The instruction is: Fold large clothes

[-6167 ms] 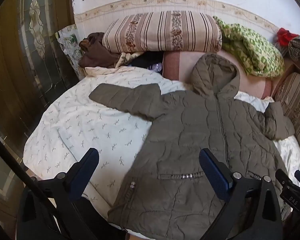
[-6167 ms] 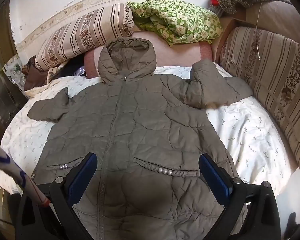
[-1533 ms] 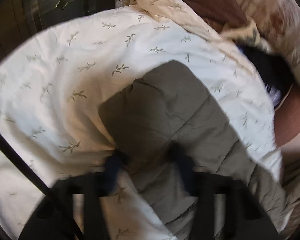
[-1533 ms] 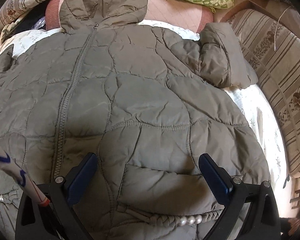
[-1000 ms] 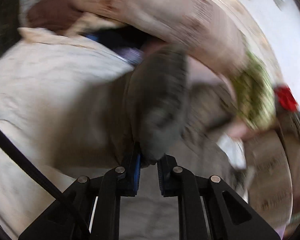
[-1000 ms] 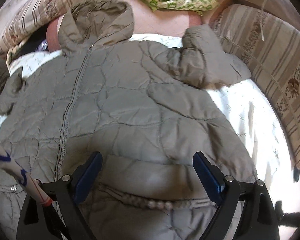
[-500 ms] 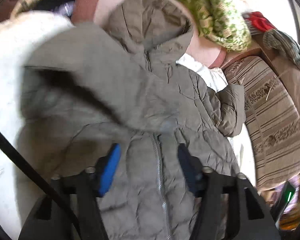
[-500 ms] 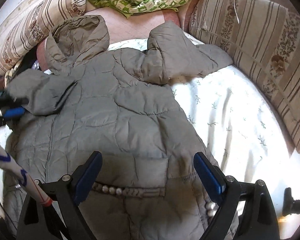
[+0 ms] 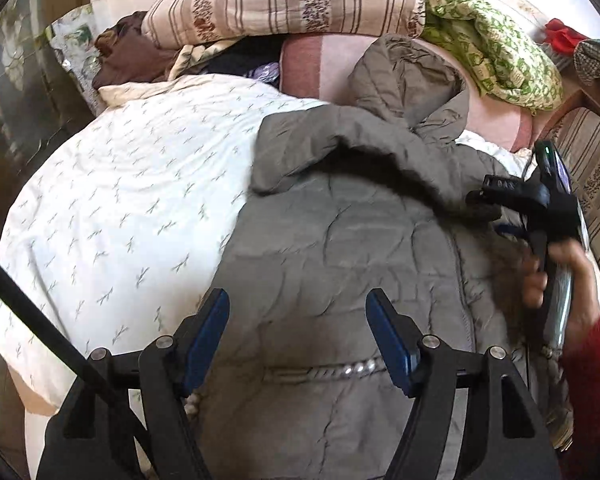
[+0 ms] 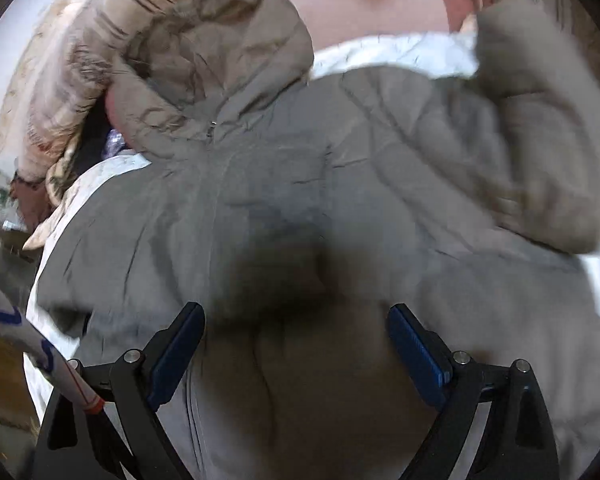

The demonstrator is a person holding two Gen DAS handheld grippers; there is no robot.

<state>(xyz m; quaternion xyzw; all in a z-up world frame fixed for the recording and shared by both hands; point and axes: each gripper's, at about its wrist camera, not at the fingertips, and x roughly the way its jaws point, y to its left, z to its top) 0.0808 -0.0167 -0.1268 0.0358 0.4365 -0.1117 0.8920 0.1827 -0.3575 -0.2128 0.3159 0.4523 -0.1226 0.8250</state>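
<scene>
- Two grippers are in view, one per wrist camera, both pointed down at the bed.
- Left gripper [image 9: 298, 336]: jaws apart and opening, nothing between the blue pads [image 9: 206, 334]; the quilted front of the jacket [image 9: 340, 264] lies beneath them, untouched as far as the left wrist view shows.
- Right gripper [image 10: 296, 354]: jaws spread wide and closing slightly, nothing gripped; its pads [image 10: 416, 354] hang over the jacket's chest (this view is motion-blurred, so fine detail is unreadable).
- The right gripper also appears at the right edge of the left wrist view, held by a hand [image 9: 568, 280] in a red sleeve [image 9: 596, 364].
- The jacket, olive-grey and zipped, lies face up across the white sprig-print bedsheet [image 9: 120, 200], hood [image 9: 404, 76] towards the pillows.
- One sleeve [image 9: 340, 144] is folded inward and lies across the chest just below the hood; the other sleeve [image 10: 540, 140] lies out to the side, bent over onto itself.
- A pocket trim with pearl-like beads [image 9: 340, 370] sits just beyond the left pads.
- A striped pillow [image 9: 284, 0] rests on a pink cushion [image 9: 312, 68] at the head of the bed, with a green patterned blanket [image 9: 496, 52] beside it.
- A brown garment [image 9: 128, 56] is bunched at the pillow's left end.
</scene>
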